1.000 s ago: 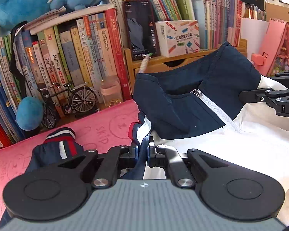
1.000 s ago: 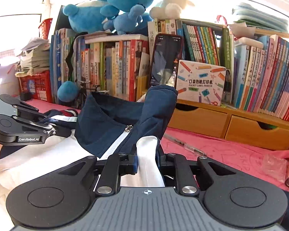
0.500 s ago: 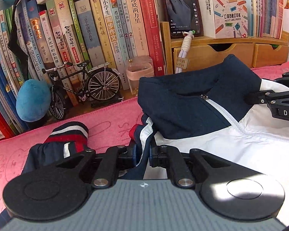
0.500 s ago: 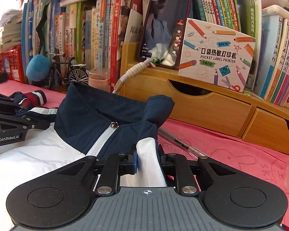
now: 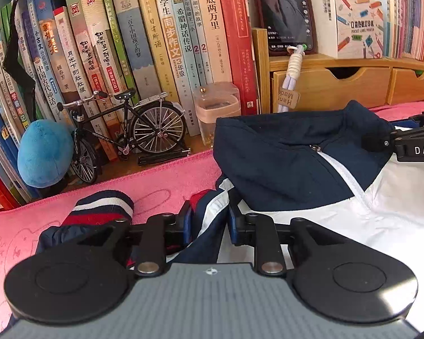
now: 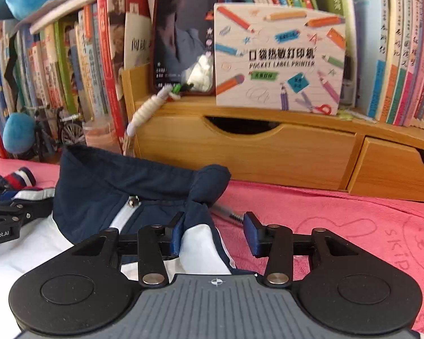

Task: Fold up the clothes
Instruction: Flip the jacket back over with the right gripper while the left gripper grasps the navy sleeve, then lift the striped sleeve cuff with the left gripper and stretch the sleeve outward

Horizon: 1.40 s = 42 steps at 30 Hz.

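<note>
The left claw (image 5: 209,220) is opening, a fold of the jacket (image 5: 296,169) still between its pads. The right claw (image 6: 214,234) is opening wider; the fabric leans on its left pad only. The navy and white jacket lies flat on the pink mat (image 6: 339,212) covering the table, its collar (image 6: 121,178) pointing away toward the books (image 5: 144,45), zipper running near to far. A striped cuff (image 5: 104,206) lies at the left.

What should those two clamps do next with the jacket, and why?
Probably draw both back. The jacket already lies on the pink mat, and the left gripper and right gripper are opening, fabric still loosely between the jaws.
</note>
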Available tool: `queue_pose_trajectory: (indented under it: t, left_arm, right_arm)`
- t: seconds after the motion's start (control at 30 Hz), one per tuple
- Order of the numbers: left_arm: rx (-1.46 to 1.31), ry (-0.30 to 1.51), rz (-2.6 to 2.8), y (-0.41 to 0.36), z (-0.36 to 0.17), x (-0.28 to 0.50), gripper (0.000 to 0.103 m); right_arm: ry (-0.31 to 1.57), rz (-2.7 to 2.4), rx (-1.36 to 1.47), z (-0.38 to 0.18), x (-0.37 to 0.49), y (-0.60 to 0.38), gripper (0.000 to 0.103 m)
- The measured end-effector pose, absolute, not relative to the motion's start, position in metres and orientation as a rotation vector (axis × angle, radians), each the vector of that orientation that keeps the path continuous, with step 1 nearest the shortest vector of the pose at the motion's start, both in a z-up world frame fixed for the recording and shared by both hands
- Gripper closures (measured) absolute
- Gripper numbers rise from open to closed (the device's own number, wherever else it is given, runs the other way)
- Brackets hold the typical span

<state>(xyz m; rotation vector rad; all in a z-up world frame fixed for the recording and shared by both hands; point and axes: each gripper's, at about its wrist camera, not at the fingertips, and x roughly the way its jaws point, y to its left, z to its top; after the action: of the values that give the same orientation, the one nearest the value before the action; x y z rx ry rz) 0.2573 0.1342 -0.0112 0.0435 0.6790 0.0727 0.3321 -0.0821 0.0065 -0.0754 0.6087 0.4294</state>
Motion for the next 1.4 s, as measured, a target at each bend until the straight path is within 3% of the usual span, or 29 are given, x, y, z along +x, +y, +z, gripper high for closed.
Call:
queue_pose_trajectory:
  t: [0.1,0.23,0.3,0.47,0.5,0.53,0.6,0.77,0.9,0.97,1.0,1.03,1.27,1.4]
  left_arm:
    - [-0.059,0.619,0.007,0.143,0.012,0.231,0.079]
    - [0.08,0.549,-0.027,0.125,0.036,0.169,0.078]
    - [0.122,0.552,-0.035,0.121,0.039,0.138,0.072]
    - [0.148,0.56,0.08,0.142,0.038,0.063,0.07]
    - [0.144,0.565,0.127,0.155,0.037,0.052,0.065]
    - [0.13,0.571,0.172,0.168,0.037,0.044,0.057]
    - [0.098,0.586,0.289,0.199,0.032,0.03,0.051]
    - [-0.062,0.689,0.439,0.257,0.006,0.028,0.051]
    - [-0.284,0.743,0.436,0.278,-0.015,0.043,0.05]
    - [-0.287,0.716,0.428,0.268,-0.014,0.051,0.064]
    - [-0.279,0.708,0.403,0.261,-0.013,0.054,0.088]
    - [-0.271,0.7,0.378,0.253,-0.012,0.057,0.097]
    - [0.01,0.439,-0.046,0.123,0.044,0.028,0.097]
    - [0.167,0.482,-0.256,0.058,0.039,0.01,0.086]
  right_arm:
    - [0.517,0.497,0.023,0.04,0.3,-0.102,0.054]
    - [0.519,0.643,-0.027,0.064,0.236,-0.108,0.053]
    - [0.527,0.684,-0.097,0.059,0.2,-0.104,0.053]
    - [0.647,0.766,-0.138,0.033,0.131,-0.099,0.052]
    - [0.662,0.752,-0.141,0.027,0.127,-0.098,0.052]
    - [0.677,0.736,-0.144,0.022,0.123,-0.096,0.052]
    - [0.693,0.71,-0.136,0.013,0.118,-0.095,0.052]
    - [0.677,0.659,-0.128,0.003,0.113,-0.09,0.051]
    - [0.649,0.641,-0.188,-0.008,0.101,-0.081,0.037]
    - [0.628,0.63,-0.245,-0.009,0.094,-0.073,0.035]
    - [0.624,0.626,-0.253,-0.009,0.093,-0.072,0.034]
    - [0.627,0.624,-0.249,-0.009,0.093,-0.071,0.033]
    - [0.649,0.626,-0.213,-0.009,0.097,-0.074,0.03]
    - [0.663,0.629,-0.136,-0.008,0.101,-0.083,0.029]
